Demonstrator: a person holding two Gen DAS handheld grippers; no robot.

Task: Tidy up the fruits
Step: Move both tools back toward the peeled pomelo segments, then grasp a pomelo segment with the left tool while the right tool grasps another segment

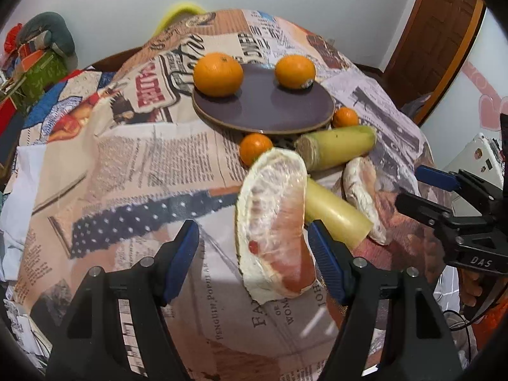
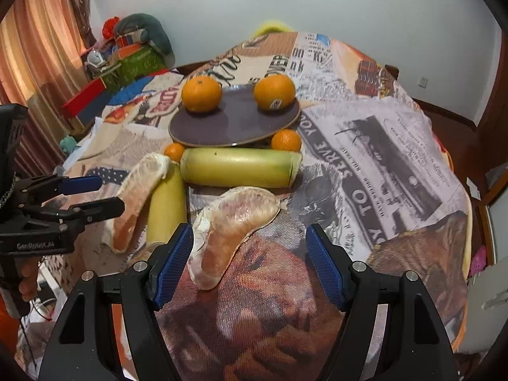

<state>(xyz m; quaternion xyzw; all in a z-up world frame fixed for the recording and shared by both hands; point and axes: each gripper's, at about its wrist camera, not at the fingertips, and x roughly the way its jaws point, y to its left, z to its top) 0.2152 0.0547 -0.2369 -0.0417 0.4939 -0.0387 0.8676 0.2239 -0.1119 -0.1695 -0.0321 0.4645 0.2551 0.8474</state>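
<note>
Tabletop [image 2: 397,146] is covered by a newspaper-print cloth, all the fruit sits mid-surface.

Dark purple plate [image 2: 235,123] is toward the far side. Two oranges on it: left orange [image 2: 201,93] and right orange [image 2: 275,91], the latter with a sticker.

Two pale green sugarcane pieces lie on the near side of the plate. The long piece [image 2: 241,168] lies crosswise; the shorter piece [image 2: 166,203] runs toward the camera, its far end near the long one's left end.

Two peeled pomelo wedges on the cloth. Left wedge [image 1: 273,222] leans against the shorter cane; right wedge [image 2: 228,225] is near the long cane.

Two small tangerines at the plate's near rim, left one [image 2: 174,151], right one [image 2: 285,140].

Left hand-held gripper [image 1: 254,260]: spread wide, straddling the left wedge, pads not clearly touching.

Right hand-held gripper [image 2: 250,263]: spread wide around the right wedge, nothing pinched.
</note>
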